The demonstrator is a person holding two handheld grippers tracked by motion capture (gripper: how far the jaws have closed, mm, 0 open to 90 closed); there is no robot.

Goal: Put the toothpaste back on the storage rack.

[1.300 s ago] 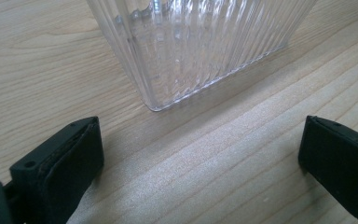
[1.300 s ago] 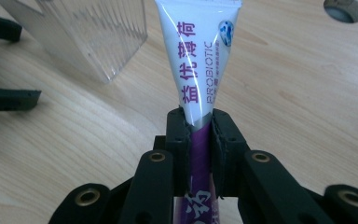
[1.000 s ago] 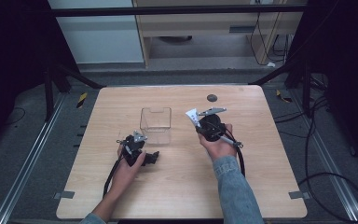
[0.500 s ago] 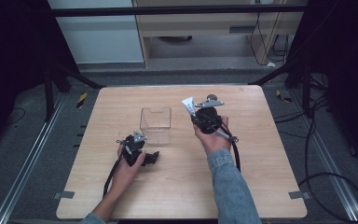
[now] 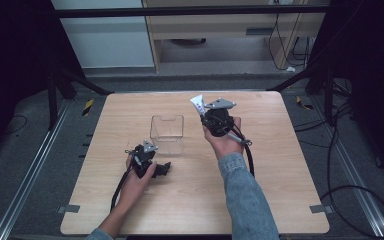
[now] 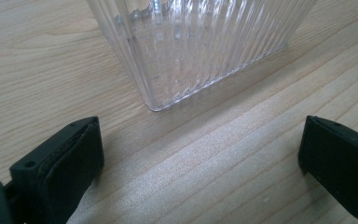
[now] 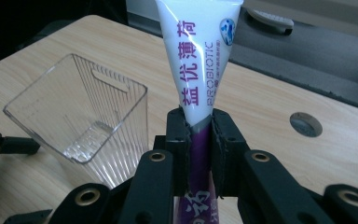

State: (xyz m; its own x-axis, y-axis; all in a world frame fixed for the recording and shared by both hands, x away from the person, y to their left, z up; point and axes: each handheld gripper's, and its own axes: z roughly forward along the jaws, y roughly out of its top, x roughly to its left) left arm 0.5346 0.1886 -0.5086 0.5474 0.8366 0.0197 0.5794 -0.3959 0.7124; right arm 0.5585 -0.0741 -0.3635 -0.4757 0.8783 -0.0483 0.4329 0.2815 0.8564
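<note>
Lifted higher and carried leftward since a second ago: right gripper (image 5: 203,111), now raised over the table (image 5: 280,190) just right of the clear ribbed container (image 5: 167,132). Clamped tight on a white and purple tube (image 7: 198,70), flat crimped end pointing up. Resting low on the wood near the container's front corner: left gripper (image 6: 200,158), jaws spread wide, holding nothing.
</note>
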